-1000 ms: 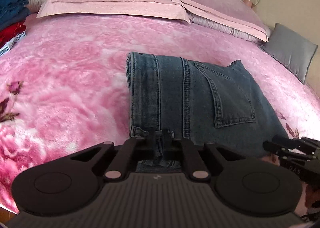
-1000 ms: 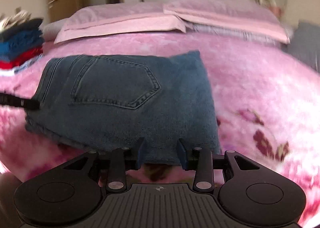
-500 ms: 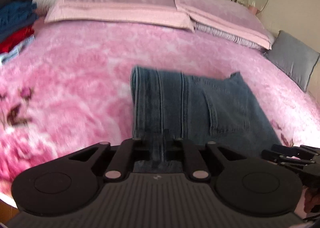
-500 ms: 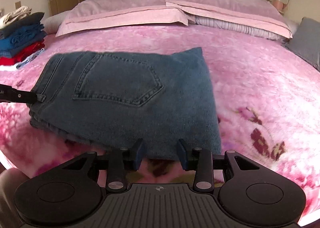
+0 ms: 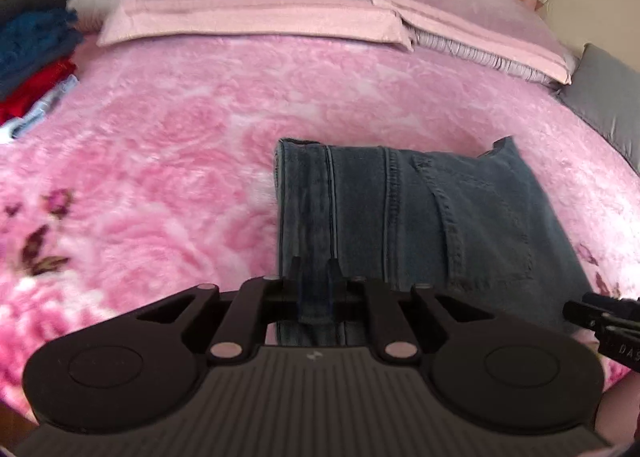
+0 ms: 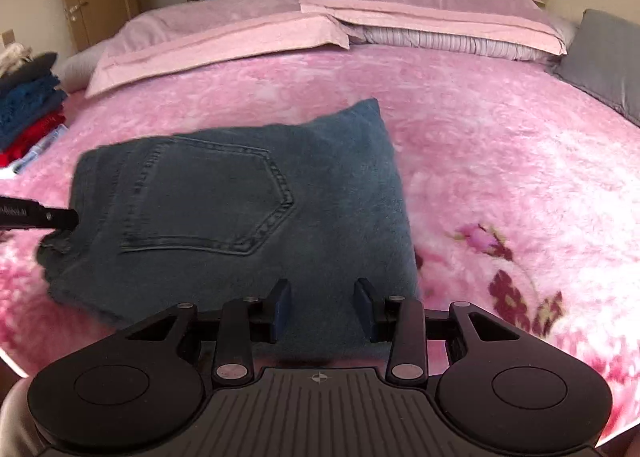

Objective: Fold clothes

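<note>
Two grippers work at the near edge of folded jeans (image 5: 420,225) lying flat on a pink floral blanket (image 5: 180,161), back pocket up. Left gripper (image 5: 315,271): fingers pinched onto the waistband corner of the jeans, denim showing between them. Right gripper (image 6: 322,305): fingers spread apart over the near hem (contact with the cloth unclear), nothing between them. Pink pillows (image 6: 240,37) line the far side; stack of folded clothes (image 5: 32,53) at far left; grey cushion (image 6: 608,57) at right.
</note>
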The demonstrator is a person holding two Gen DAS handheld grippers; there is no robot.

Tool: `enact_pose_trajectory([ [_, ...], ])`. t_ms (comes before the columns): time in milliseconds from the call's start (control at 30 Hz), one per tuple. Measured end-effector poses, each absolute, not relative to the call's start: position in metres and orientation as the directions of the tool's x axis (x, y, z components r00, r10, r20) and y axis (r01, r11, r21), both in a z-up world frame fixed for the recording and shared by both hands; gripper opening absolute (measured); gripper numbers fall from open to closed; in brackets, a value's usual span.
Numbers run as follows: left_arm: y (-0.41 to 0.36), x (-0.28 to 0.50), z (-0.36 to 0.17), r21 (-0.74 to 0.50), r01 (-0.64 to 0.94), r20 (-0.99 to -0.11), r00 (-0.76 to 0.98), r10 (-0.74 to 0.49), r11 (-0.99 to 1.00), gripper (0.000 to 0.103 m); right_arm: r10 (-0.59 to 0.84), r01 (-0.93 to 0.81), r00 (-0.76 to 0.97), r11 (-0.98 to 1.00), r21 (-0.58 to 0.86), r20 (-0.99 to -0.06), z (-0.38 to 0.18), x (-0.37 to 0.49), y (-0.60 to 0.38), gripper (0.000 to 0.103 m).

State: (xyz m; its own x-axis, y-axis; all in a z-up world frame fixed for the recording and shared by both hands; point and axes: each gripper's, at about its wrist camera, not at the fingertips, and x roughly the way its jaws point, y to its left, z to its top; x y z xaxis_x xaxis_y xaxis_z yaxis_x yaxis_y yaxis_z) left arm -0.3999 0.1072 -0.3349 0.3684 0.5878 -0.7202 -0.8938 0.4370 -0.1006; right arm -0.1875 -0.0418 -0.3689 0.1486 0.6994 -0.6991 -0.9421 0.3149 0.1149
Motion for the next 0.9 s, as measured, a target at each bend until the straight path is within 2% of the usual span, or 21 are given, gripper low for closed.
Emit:
enact_pose_trajectory([
  [367, 0.016, -0.432, -0.306, -0.087, -0.873, -0.694, 0.399, 0.599, 0.480, 0.012, 0.679, -0.941, 0.092, 0.298, 0.159, -0.728, -0.352, -0.228, -0.096, 0.039],
  [567, 0.003, -0.438, -0.305, -0.069, -0.876, -0.702, 0.383, 0.601, 0.477, 0.014, 0.688, -0.945, 0.073, 0.279, 0.171, -0.722, -0.344, -0.247, -0.118, 0.039],
  [900, 0.010, -0.422, -0.314, -0.039, -0.859, -0.713, 0.381, 0.589, 0.510, 0.019, 0.682, -0.936, 0.094, 0.308, 0.168, -0.725, -0.348, -0.242, -0.099, 0.039],
])
